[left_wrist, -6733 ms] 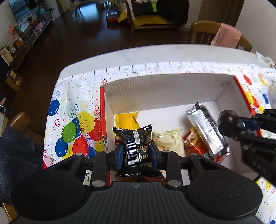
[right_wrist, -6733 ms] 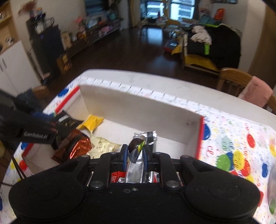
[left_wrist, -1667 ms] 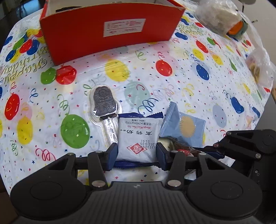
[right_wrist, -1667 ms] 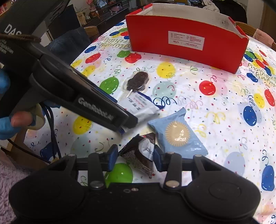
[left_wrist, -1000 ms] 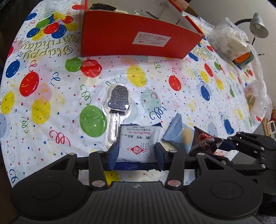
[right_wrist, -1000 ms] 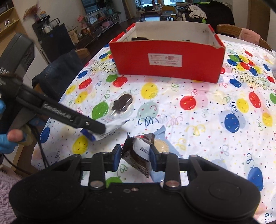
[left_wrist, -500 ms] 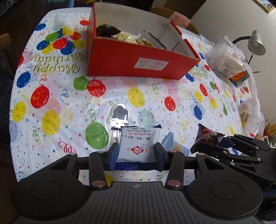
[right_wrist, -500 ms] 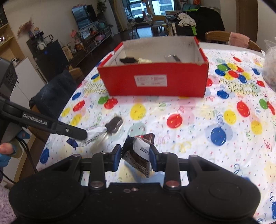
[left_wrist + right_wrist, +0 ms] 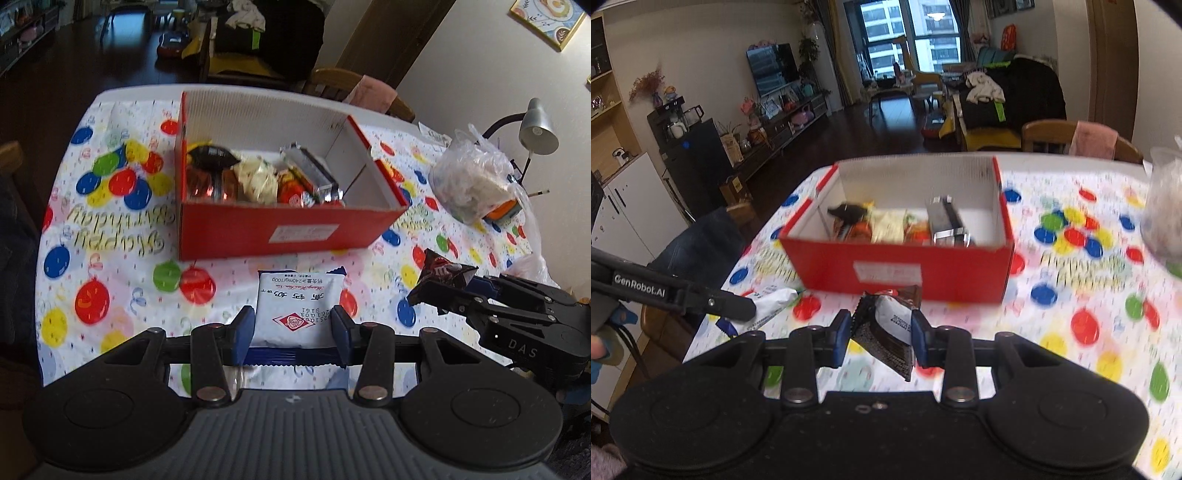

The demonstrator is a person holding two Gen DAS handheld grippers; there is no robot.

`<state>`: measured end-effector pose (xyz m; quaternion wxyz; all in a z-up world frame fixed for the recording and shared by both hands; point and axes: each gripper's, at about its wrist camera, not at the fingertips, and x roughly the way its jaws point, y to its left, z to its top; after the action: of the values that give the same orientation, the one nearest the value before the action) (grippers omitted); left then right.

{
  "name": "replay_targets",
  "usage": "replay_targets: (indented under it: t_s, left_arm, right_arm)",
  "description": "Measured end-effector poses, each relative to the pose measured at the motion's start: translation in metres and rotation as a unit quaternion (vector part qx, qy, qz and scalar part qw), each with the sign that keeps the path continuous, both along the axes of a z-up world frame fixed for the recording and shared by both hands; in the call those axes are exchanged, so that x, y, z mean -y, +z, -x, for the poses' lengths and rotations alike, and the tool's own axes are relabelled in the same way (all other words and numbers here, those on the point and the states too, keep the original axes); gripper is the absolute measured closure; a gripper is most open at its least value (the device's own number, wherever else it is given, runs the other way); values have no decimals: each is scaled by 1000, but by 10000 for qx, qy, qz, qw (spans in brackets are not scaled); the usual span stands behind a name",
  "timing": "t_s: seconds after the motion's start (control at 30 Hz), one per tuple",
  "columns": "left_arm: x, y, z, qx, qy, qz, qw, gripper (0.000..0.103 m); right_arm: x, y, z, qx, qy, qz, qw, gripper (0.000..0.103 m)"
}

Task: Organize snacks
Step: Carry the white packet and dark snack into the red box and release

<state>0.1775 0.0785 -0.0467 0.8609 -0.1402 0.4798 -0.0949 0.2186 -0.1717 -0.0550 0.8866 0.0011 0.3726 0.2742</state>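
We hold two snacks above the table, one in each claw. The left gripper (image 9: 293, 328) is clamped on a white snack packet (image 9: 297, 308) with a red diamond mark and blue crimped ends; the blue pads press its two sides and the packet stands up between them, lifted clear of the balloon tablecloth (image 9: 110, 258). The right gripper (image 9: 880, 338) is closed on a dark brown snack packet (image 9: 886, 328) with a white date label, tilted so that one corner hangs below the pads. In the left wrist view we see that same dark packet (image 9: 441, 277) at the tip of the right gripper (image 9: 476, 291), to the right of our white one and well apart from it.

Beyond both packets, farther across the table, sits the red box (image 9: 288, 232) with white inner walls and a white label on its near side. Snacks already lie in it, crowded toward its near wall: a dark packet (image 9: 212, 158) at the far left, a pale cream packet (image 9: 258, 179) in the middle, orange and red wrappers around it, and a silver foil packet (image 9: 314, 173) toward the right. The right part of the box floor is bare.

Right of the box we see a clear plastic bag (image 9: 476, 184) with pale contents, and behind it a grey desk lamp (image 9: 535, 129). A wooden chair (image 9: 1052, 140) with a pink cloth stands at the far edge of the table.
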Motion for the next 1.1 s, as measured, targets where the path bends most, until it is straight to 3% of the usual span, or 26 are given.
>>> replay_targets:
  t_s: [0.27,0.57,1.1]
  left_arm:
    - [5,15,-38,236,94,-213,9994,59]
    - [7,20,-90,329,244,-563,9976,59]
    - [14,2,-195,42,450,-1401,9891,59]
  right_arm:
    - [-4,9,-49,145,16,24,9999,70]
    - [-8,5,-109,-100,72,-52,9999,70]
    - [-48,-19,-196,-650,445,332,9963,70]
